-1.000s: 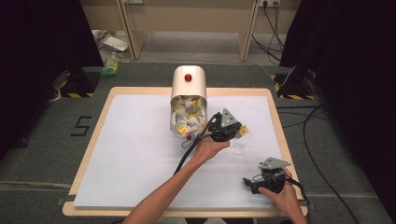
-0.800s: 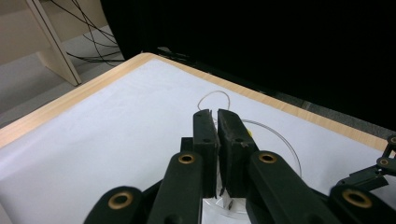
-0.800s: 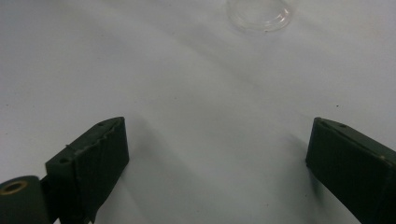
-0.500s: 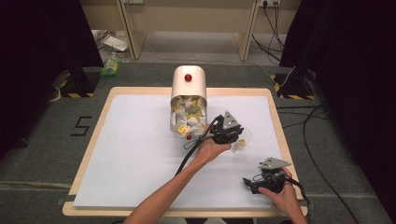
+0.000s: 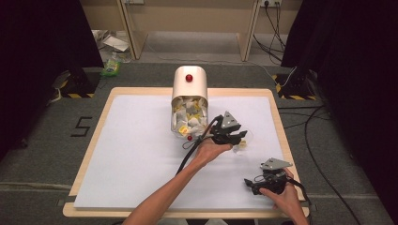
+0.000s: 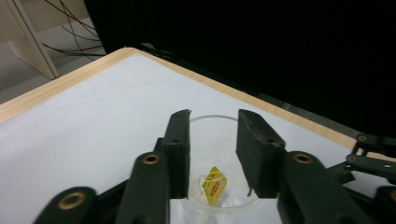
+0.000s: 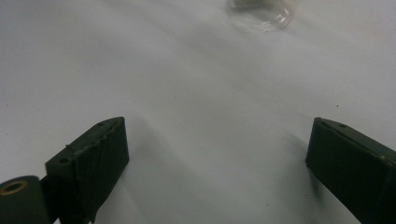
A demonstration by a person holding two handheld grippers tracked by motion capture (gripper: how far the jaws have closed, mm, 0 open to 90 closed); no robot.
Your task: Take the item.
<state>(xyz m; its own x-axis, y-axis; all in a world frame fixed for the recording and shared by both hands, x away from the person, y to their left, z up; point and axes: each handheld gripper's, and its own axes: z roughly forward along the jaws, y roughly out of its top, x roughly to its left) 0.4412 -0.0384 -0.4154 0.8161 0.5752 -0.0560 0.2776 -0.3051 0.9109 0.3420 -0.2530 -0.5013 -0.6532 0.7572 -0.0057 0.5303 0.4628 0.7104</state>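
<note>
**Inspector:** Report the worktop, largest item first.

**Operator:** The white worktop [image 5: 131, 154] carries a cream canister [image 5: 189, 101] lying on its side near the far edge, mouth toward me, full of tea bags. Right of its mouth, toward the right edge, stands a clear plastic cup [image 6: 219, 158]. One yellow tea bag [image 6: 214, 185] lies at the bottom of the cup.

**Inspector:** Your tools?

**Operator:** My left gripper [image 6: 212, 140] hangs over the cup; its jaws have just been opening and stand partly apart, with nothing between the pads. My right gripper [image 7: 215, 154] rests near the worktop's near right corner, jaws spread wide over bare surface, holding nothing.

**Inspector:** Handling assessment?

**Operator:** I judge the tea bag very light, soft and easily crushed; its string may snag. I would pinch it gently across the flat paper body, or by the tag. The cup looks thin, light and slick; a nudge could tip it, so I would grip its wall lightly.
</note>
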